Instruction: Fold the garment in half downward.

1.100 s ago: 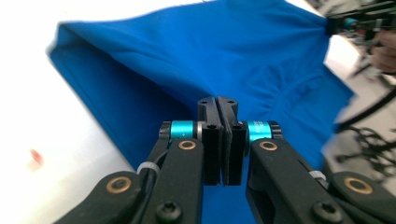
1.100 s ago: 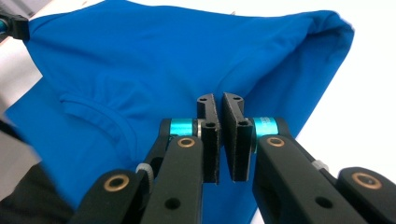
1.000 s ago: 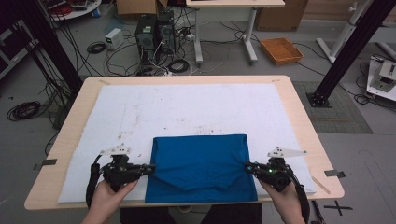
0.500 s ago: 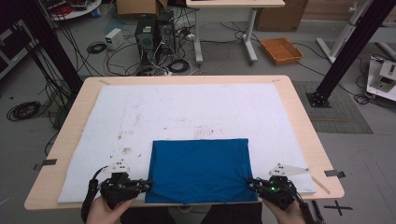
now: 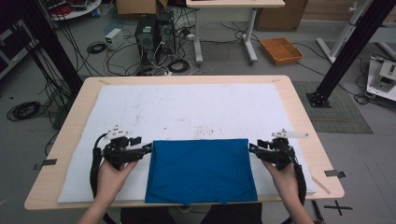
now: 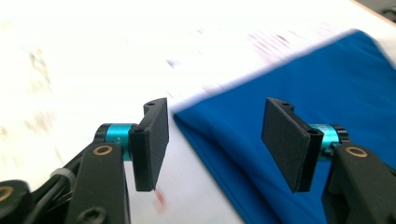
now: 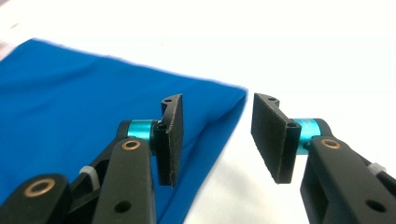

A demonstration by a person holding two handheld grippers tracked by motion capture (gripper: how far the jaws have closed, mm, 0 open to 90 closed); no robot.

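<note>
The blue cloth (image 5: 200,170) hangs over the table's near edge at the bottom of the high view, its hem out of sight; in the left gripper view its far edge is blurred. Both forearms are cut off by the high view's bottom edge.

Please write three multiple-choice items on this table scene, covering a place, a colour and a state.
1. Where does the folded cloth lie on the white mat?
A. at the near edge, between the two grippers
B. in the far left corner
C. on the floor

2. What colour is the cloth?
A. red
B. blue
C. green

3. How do the jaws of the left gripper and right gripper stand?
A. both clamped on the cloth
B. one clamped, one apart
C. both apart, having just been opening, nothing pinched

Key: 1 A, the high view shows it there; 2 B, blue in every view; 3 C, both gripper views show gaps between the pads.
</note>
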